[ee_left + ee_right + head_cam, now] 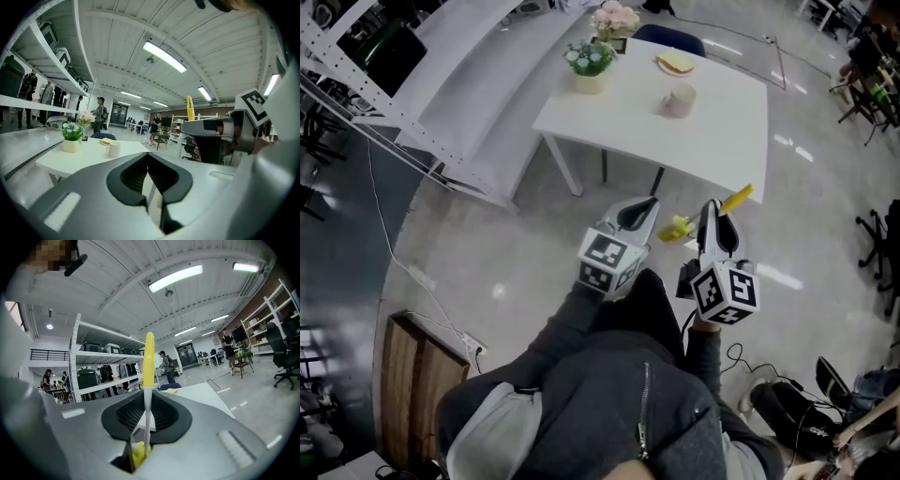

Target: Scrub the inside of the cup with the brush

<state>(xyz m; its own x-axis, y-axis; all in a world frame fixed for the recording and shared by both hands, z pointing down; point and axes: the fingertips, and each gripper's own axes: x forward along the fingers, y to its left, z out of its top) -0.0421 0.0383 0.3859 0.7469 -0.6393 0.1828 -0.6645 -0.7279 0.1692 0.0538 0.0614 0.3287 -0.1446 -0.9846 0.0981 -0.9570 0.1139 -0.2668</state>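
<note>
Two closed tools: left hand-held gripper (647, 202) empty, right hand-held gripper (710, 208) clamping the brush (736, 199); cup (679, 99) stands ahead on the desk (727, 141), well apart.

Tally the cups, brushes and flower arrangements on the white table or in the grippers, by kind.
cup: 1
brush: 1
green potted plant: 1
pink flowers: 1
Total: 4
</note>
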